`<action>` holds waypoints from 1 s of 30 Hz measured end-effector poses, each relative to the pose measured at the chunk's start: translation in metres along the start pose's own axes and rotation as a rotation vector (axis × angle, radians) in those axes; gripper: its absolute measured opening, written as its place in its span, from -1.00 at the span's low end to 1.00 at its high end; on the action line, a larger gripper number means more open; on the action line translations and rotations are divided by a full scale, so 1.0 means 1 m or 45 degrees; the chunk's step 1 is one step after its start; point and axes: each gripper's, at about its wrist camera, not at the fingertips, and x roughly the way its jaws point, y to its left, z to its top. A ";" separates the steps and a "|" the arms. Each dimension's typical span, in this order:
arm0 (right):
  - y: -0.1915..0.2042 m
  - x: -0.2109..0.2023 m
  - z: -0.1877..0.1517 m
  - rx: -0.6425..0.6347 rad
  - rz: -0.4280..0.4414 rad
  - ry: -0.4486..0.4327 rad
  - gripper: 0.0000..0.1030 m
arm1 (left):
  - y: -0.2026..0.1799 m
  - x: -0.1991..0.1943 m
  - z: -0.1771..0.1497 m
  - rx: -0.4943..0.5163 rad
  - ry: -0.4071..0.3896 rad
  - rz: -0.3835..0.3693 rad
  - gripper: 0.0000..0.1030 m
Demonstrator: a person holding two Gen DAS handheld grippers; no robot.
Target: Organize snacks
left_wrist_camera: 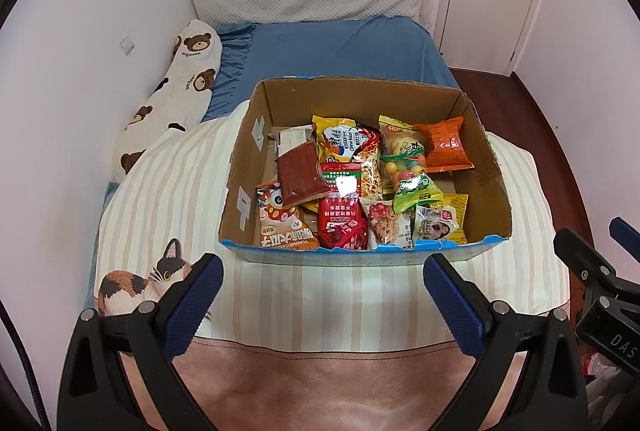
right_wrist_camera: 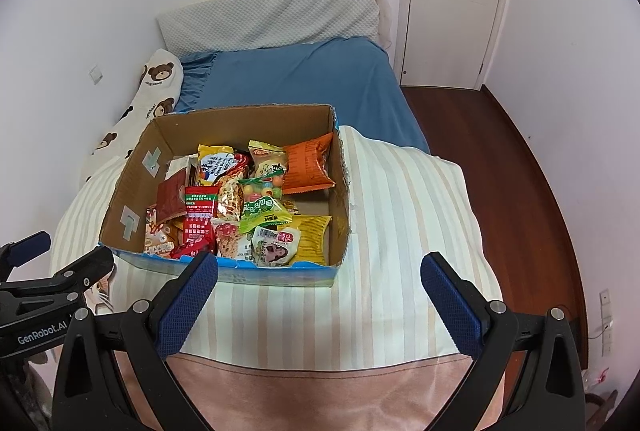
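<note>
Left gripper (left_wrist_camera: pixel 322 273) and right gripper (right_wrist_camera: pixel 319 271) both spread wide, empty, hovering just short of the cardboard box (left_wrist_camera: pixel 490 167). Snack packets (left_wrist_camera: pixel 344 183) all piled inside the box on the striped quilt (right_wrist_camera: pixel 400 231); none outside. Looks nearly finished, or unsorted.

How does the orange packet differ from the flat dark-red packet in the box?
The orange packet is puffy and sits at the right rear of the cardboard box; the dark-red packet is flat and lies at the left, on top of other snacks. The orange one is opaque foil, the red one see-through. Both are sealed.
</note>
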 end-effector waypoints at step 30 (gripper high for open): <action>0.001 -0.003 -0.002 -0.001 0.001 -0.003 1.00 | 0.003 -0.007 -0.003 -0.010 -0.006 0.005 0.99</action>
